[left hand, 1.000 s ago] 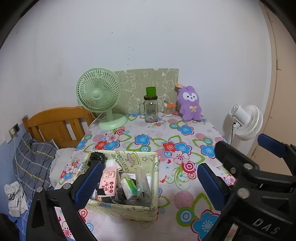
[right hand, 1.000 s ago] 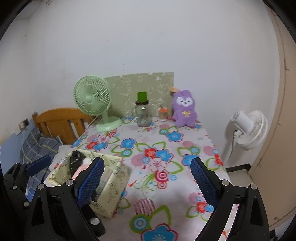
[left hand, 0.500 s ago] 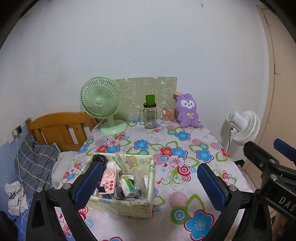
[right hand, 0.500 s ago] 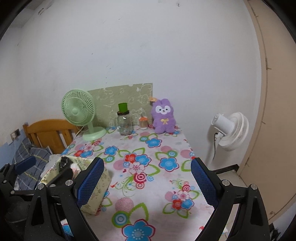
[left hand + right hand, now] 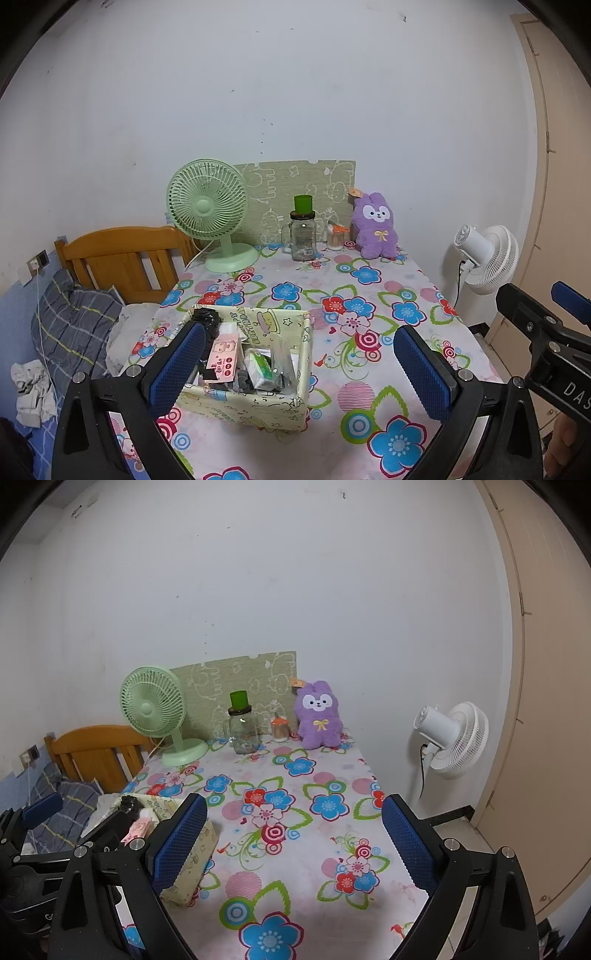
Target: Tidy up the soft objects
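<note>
Left gripper (image 5: 299,365): your jaws stood wide apart and held nothing.
Right gripper (image 5: 293,840): yours gaped just as wide, empty.
Plush rabbit (image 5: 319,714): it sat upright far ahead of both finger pairs, against the wall, just beside a small jar (image 5: 279,729).
Handling: it looked light, squashy and unbreakable; I'd judge the belly the best hold, not the ears.
Fabric box (image 5: 255,362): it lay close under your left fingers, already crowded with packets.
Surface: a flowered tablecloth (image 5: 295,812), likely to drag or wrinkle.
Room: green fan (image 5: 208,214), glass jar (image 5: 303,236), white fan (image 5: 450,738), bed to the left.
</note>
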### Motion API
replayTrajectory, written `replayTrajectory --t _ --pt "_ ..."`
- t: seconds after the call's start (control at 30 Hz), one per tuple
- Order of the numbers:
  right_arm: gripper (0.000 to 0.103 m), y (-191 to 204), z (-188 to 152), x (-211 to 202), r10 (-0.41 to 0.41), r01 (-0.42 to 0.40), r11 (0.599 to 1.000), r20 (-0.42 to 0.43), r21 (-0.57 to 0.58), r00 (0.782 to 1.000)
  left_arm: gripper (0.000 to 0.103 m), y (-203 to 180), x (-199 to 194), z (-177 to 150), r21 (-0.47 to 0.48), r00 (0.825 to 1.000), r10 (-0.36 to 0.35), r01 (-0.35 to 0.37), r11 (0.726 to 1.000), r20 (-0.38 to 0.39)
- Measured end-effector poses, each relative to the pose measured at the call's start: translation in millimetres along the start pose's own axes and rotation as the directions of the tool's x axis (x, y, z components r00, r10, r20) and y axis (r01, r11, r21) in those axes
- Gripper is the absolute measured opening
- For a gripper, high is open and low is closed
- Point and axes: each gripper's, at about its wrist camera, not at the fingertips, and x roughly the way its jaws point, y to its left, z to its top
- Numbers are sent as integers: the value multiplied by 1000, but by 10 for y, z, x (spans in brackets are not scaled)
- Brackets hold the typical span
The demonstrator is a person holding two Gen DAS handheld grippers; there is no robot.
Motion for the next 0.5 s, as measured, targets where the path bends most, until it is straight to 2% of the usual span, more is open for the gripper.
replayTrajectory --t 0.5 --pt "97 84 18 41 6 -6 1000 -5 -29 1000 103 85 2 36 -37 1000 25 -25 999 6"
